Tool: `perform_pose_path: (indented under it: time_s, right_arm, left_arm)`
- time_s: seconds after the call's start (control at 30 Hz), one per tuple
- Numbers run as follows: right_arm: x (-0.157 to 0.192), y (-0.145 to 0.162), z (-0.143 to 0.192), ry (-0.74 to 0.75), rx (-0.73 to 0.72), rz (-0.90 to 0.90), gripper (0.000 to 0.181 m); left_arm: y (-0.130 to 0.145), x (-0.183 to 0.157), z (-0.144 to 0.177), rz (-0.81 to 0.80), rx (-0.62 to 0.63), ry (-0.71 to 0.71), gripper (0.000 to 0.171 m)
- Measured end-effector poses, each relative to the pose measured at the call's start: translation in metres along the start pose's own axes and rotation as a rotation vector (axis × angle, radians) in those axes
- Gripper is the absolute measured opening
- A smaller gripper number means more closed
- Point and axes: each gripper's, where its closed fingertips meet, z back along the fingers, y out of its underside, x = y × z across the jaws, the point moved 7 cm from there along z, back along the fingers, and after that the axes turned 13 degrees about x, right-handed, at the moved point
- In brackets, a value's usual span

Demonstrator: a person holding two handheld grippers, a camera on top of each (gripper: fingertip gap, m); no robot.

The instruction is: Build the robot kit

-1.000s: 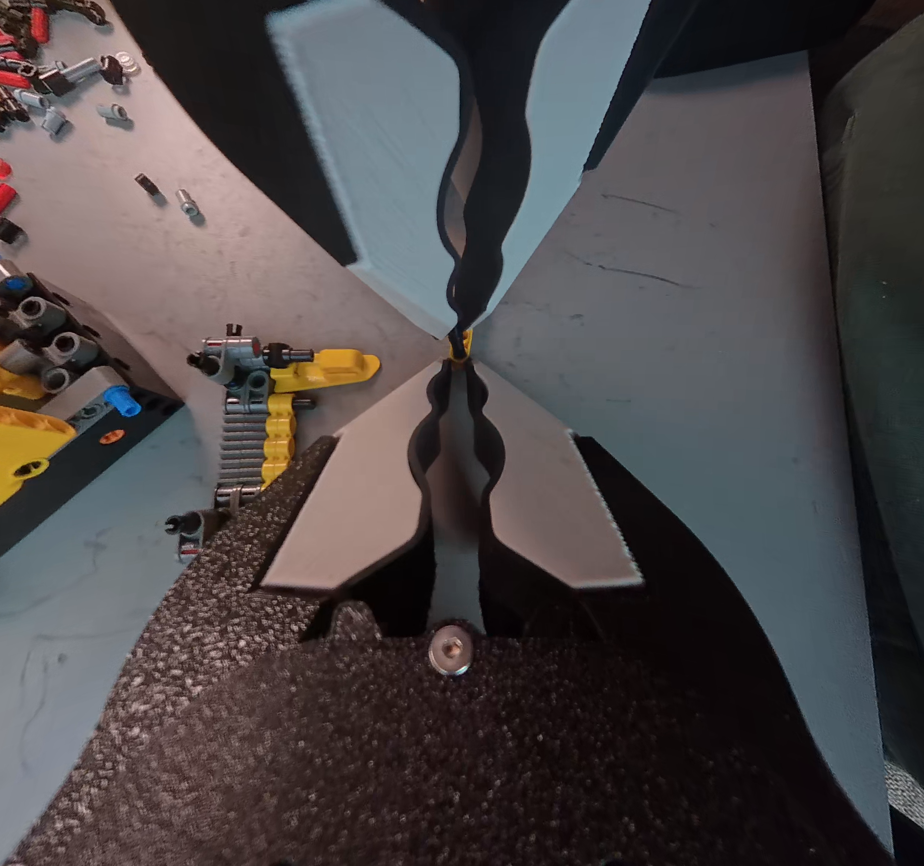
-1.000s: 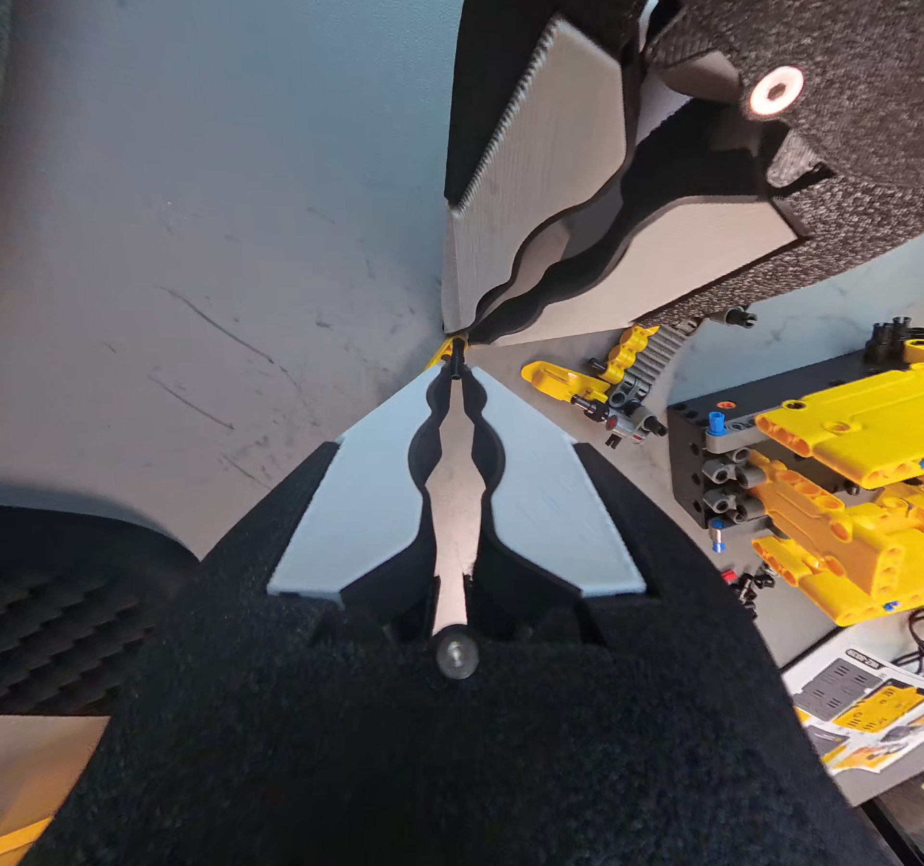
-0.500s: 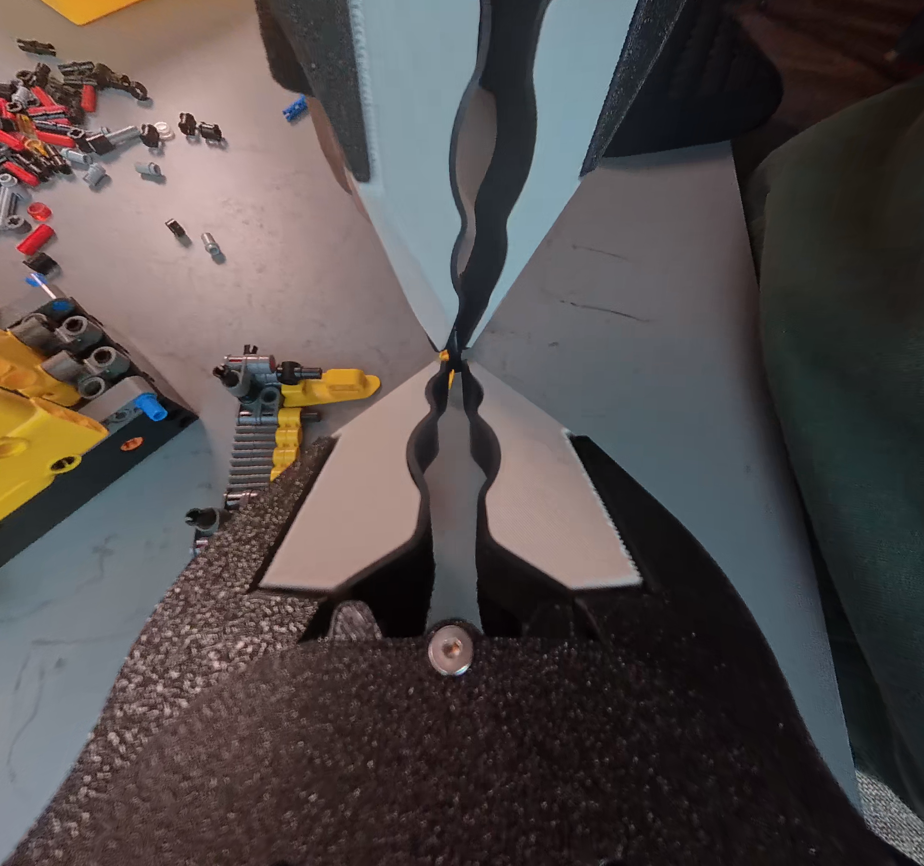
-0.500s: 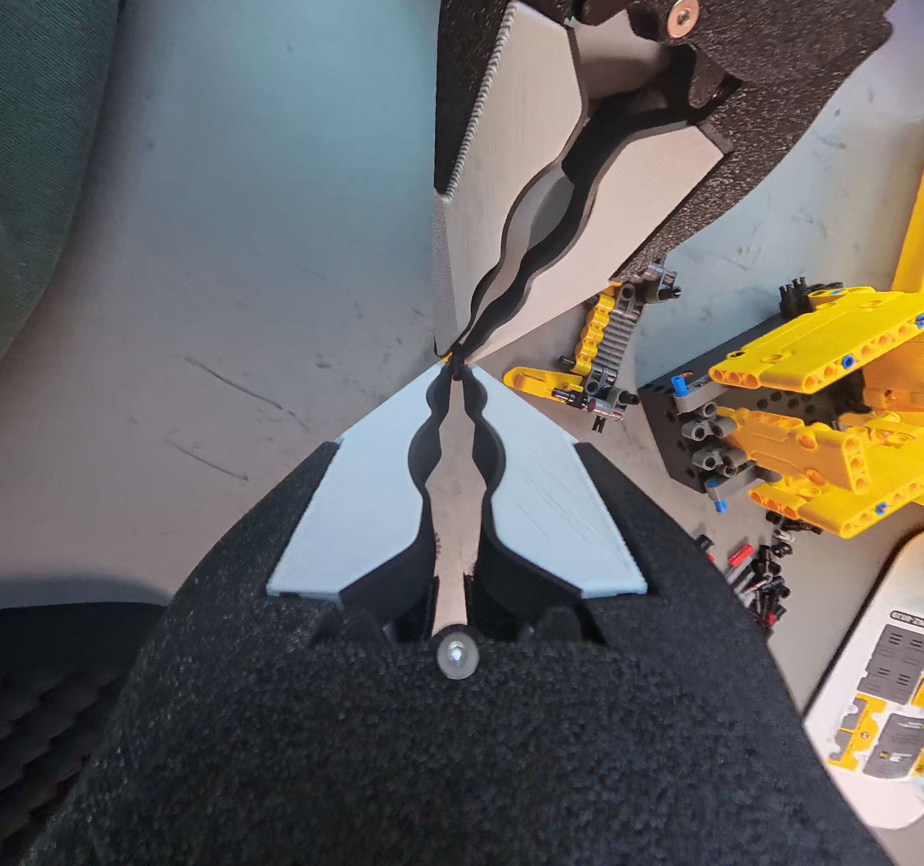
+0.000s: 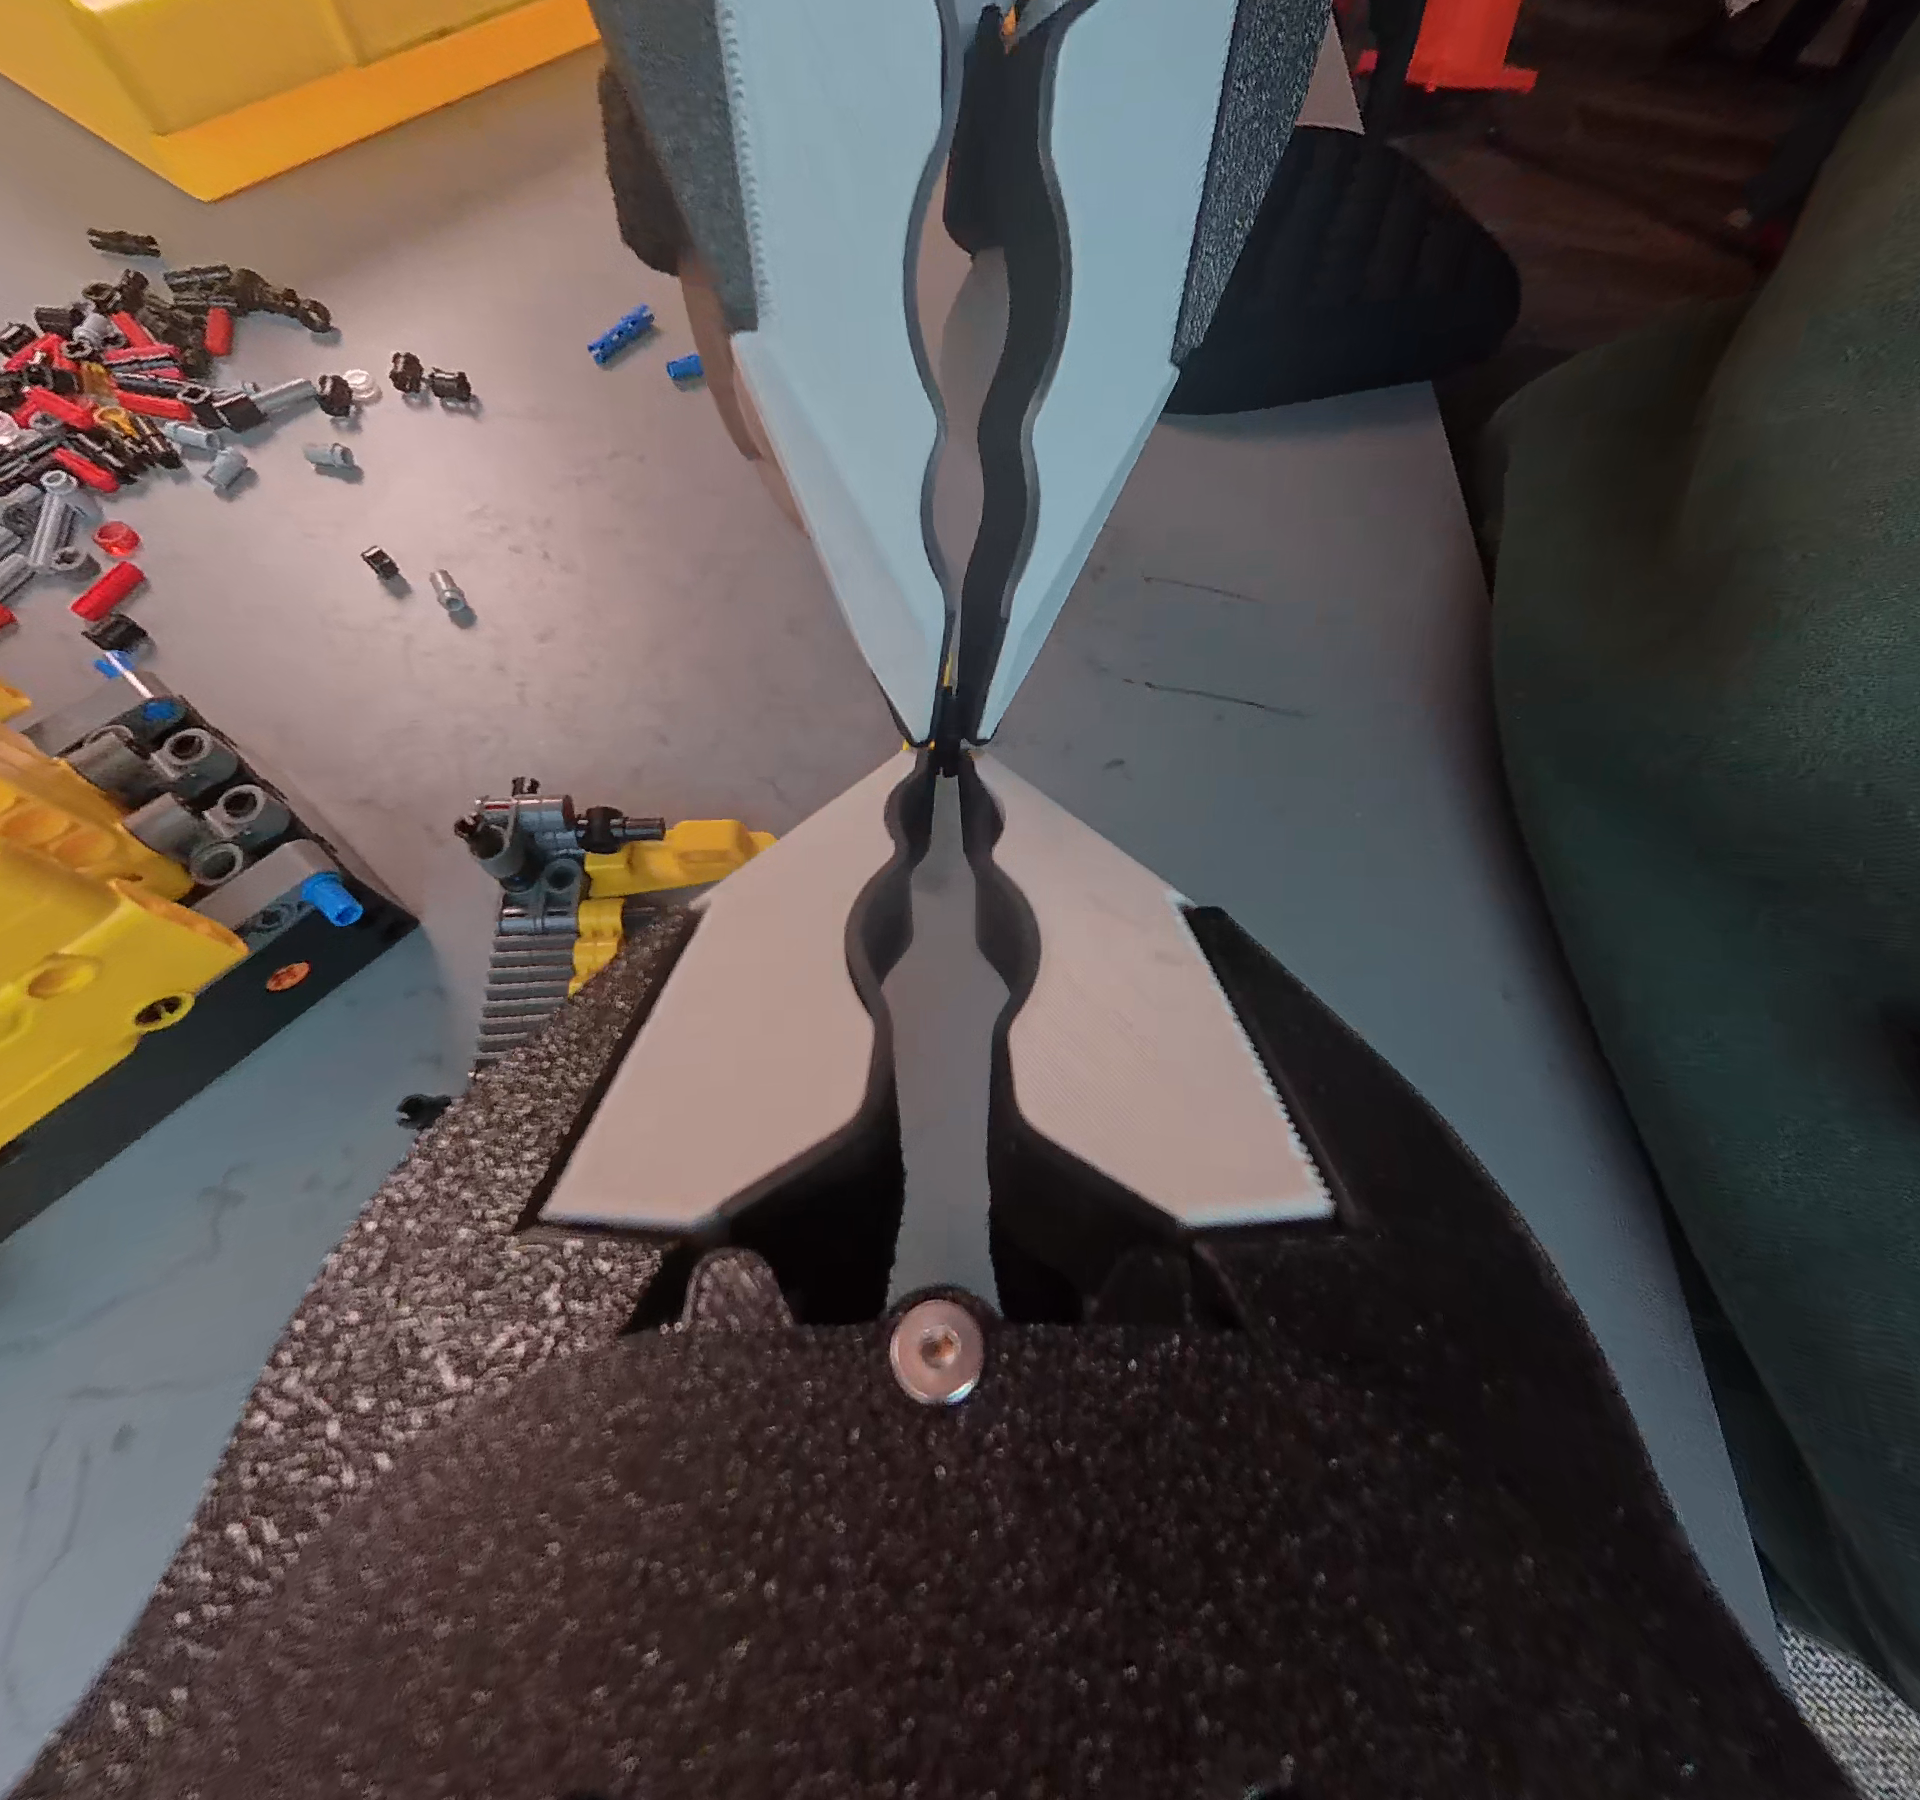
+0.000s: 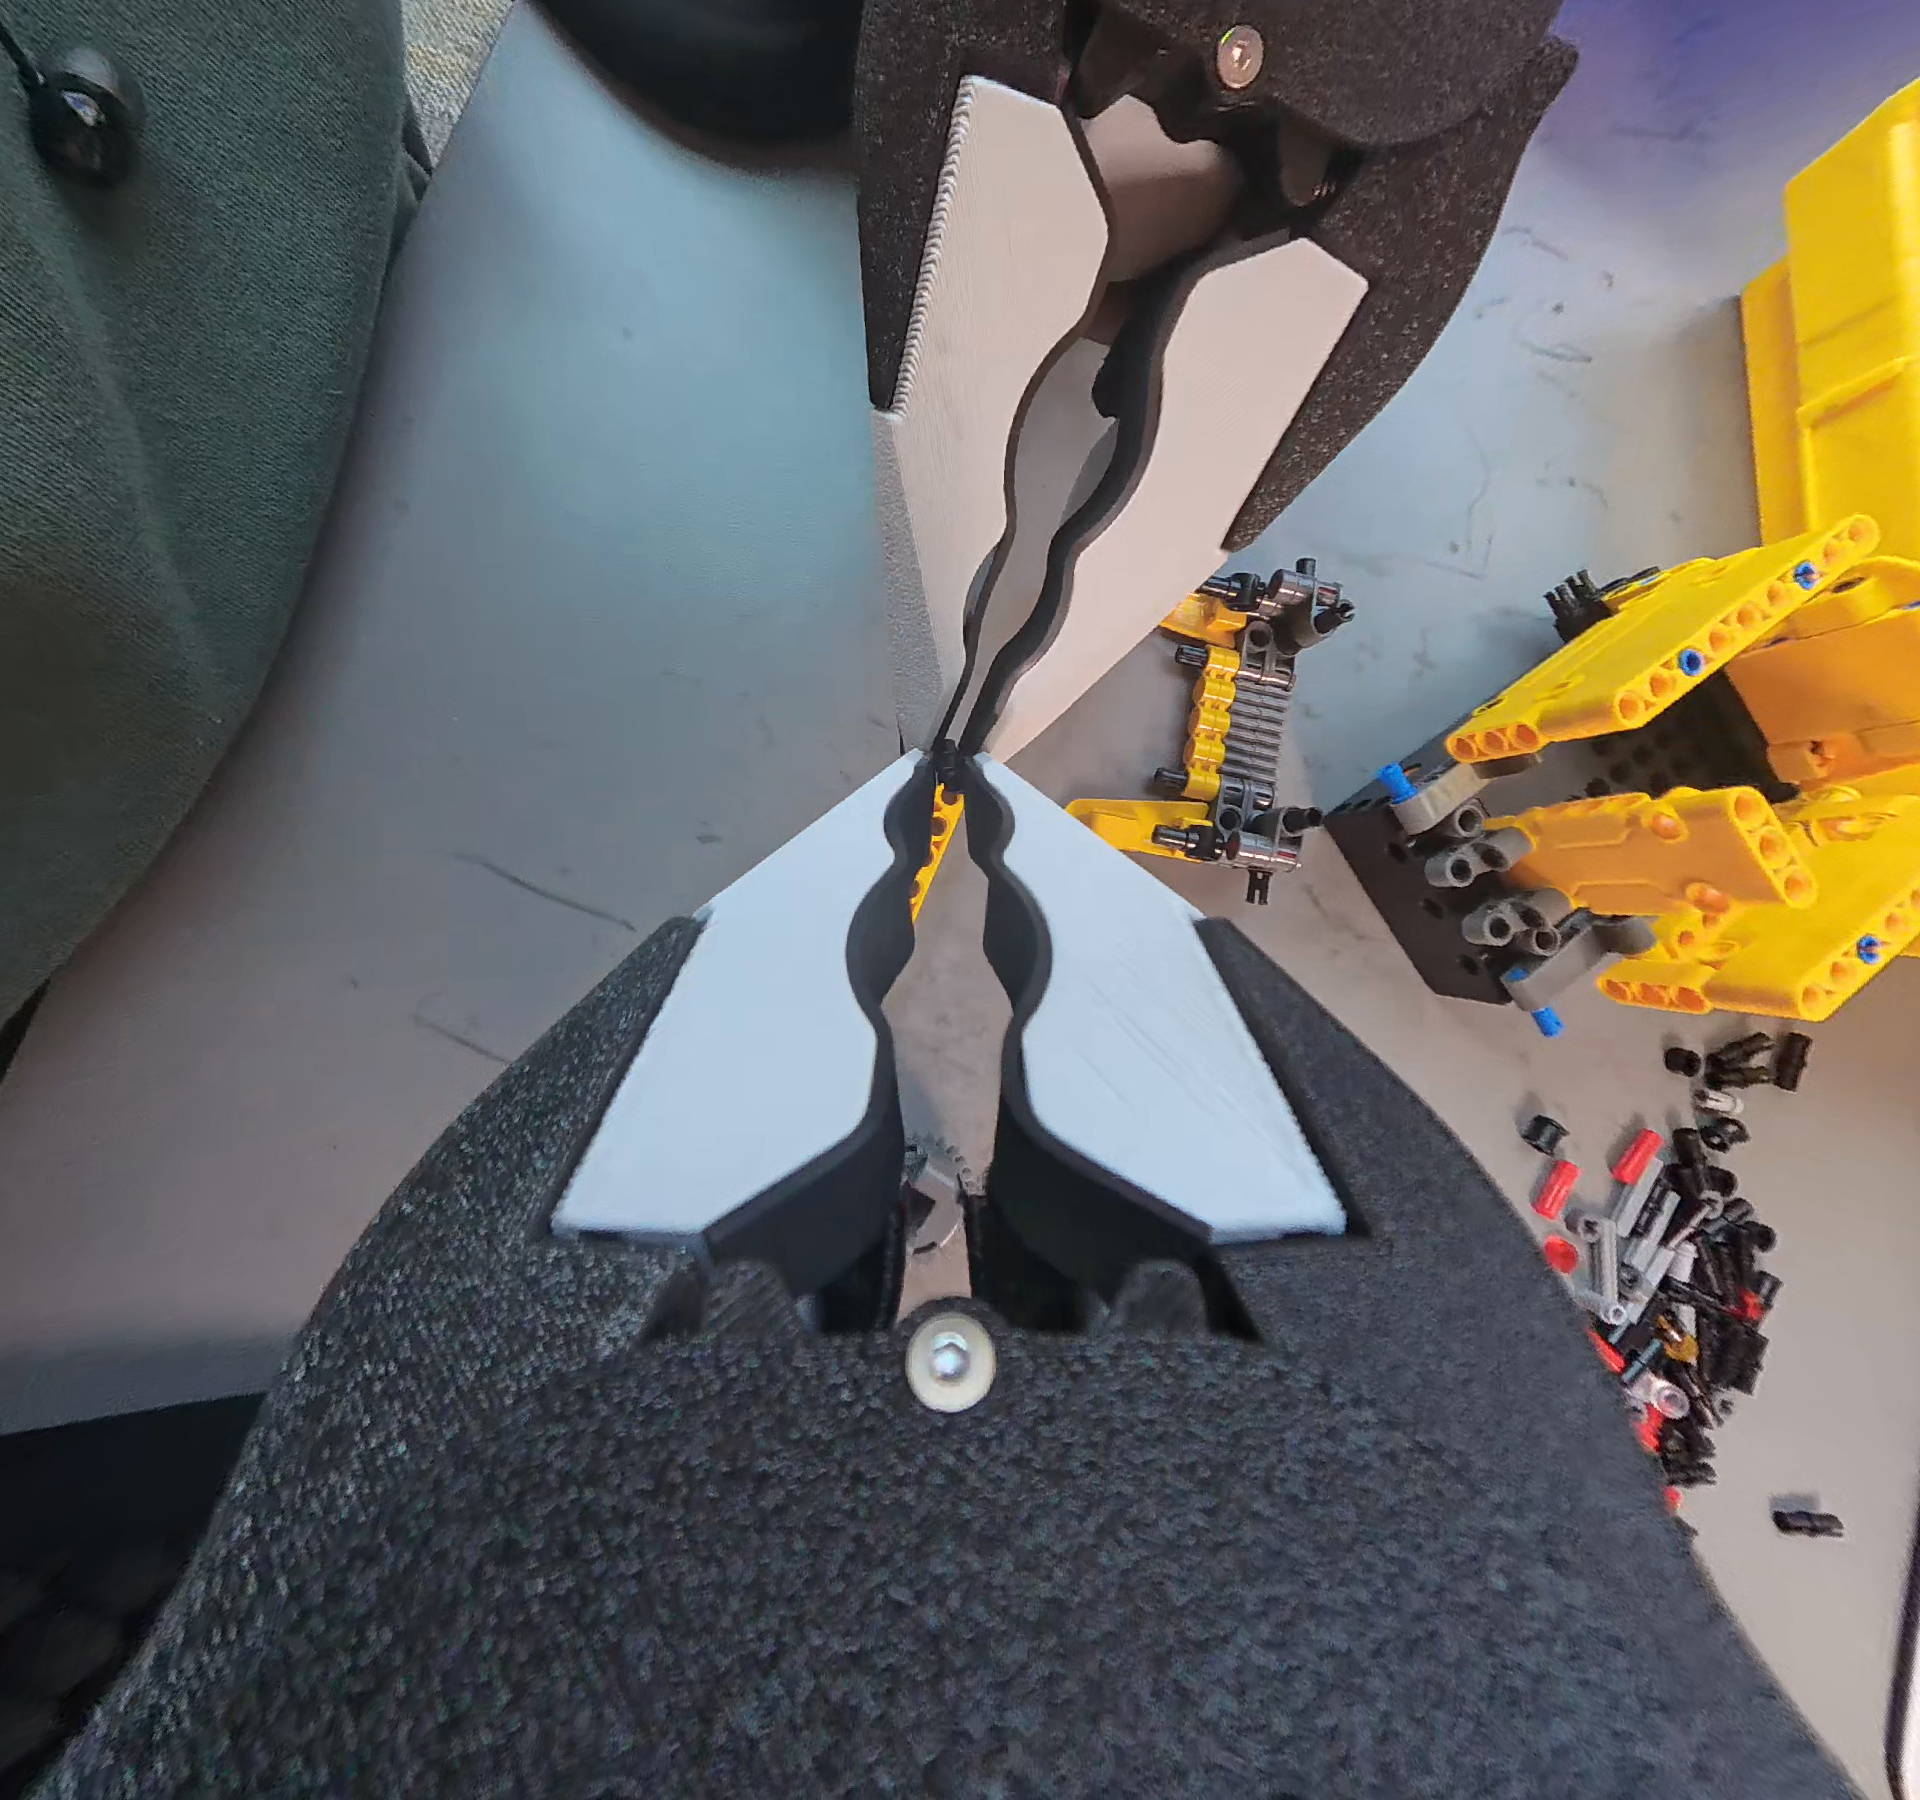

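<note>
My two grippers meet tip to tip above the grey table. My left gripper is shut on a small black pin at its tips. My right gripper is shut on a thin yellow beam with holes, which shows in the gap between its fingers. The pin sits against the end of that beam. In the left wrist view the right gripper comes down from the top, with a sliver of yellow between its tips. In the right wrist view the left gripper comes from the upper right.
A small yellow-and-grey sub-assembly lies on the table beside a large yellow-and-black model. A pile of loose red, black and grey pins and a yellow bin lie beyond. Green fabric borders the table. Left and right tips are no more than a few centimetres apart.
Both grippers have stayed shut and tip to tip while turning. The right gripper now stands more upright in the left wrist view, and more of the table and parts pile shows.
</note>
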Motion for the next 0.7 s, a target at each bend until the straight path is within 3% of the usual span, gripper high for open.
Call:
perform_pose_path:
  time_s: [0.13,0.23,0.3,0.43,0.5,0.7]
  right_arm:
    - [-0.002,0.001,-0.001,-0.003,0.033,-0.007,0.003]
    - [0.003,0.012,-0.005,-0.042,0.111,-0.007,0.003]
    - [0.012,0.015,-0.006,-0.092,0.146,0.003,0.003]
    - [0.023,0.021,-0.012,-0.087,0.25,0.039,0.004]
    - [0.021,0.029,-0.015,-0.052,0.306,0.037,0.004]
    - [0.005,0.044,-0.005,0.039,0.335,-0.027,0.004]
  left_arm:
    - [0.002,0.002,0.001,0.004,0.015,-0.021,0.004]
    - [0.014,0.007,-0.004,-0.013,0.137,-0.097,0.018]
    - [0.018,0.008,-0.008,-0.005,0.184,-0.11,0.019]
    - [0.013,0.004,-0.015,-0.026,0.198,-0.099,0.017]
    - [0.01,0.002,-0.021,-0.035,0.21,-0.11,0.006]
    - [-0.006,-0.017,-0.039,-0.084,0.206,-0.09,0.003]
